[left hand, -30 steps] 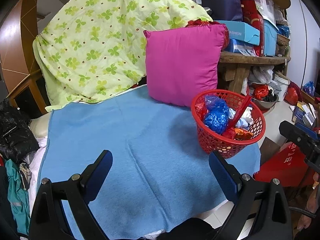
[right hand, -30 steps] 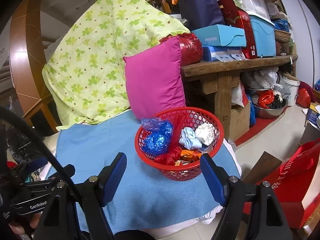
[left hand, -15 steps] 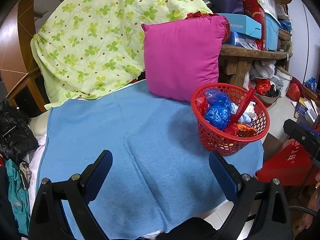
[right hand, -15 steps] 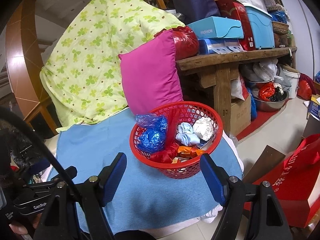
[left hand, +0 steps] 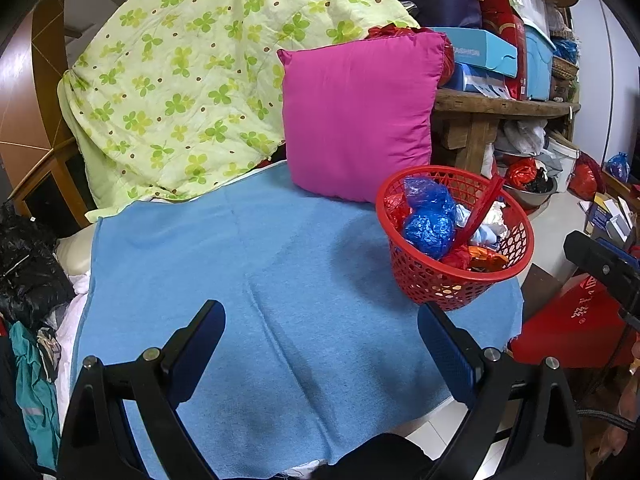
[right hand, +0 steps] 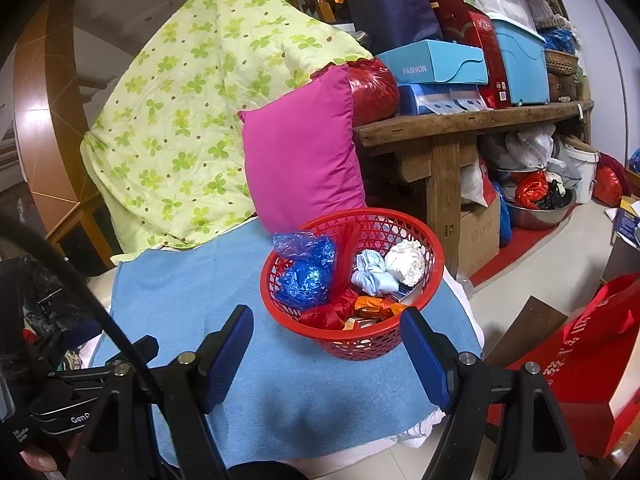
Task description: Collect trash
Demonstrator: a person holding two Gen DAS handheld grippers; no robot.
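Both my tongs, left (left hand: 320,354) & right (right hand: 326,354), gape empty w/ the red trash basket (right hand: 356,344) full at the blue cloth's (left hand: 256,280) edge, so a clumsy nudge could tip it off.

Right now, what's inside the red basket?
Red basket holds a crumpled blue plastic bag, white paper wad, pale-blue wad, orange wrapper, red plastic. Anything beneath is covered.
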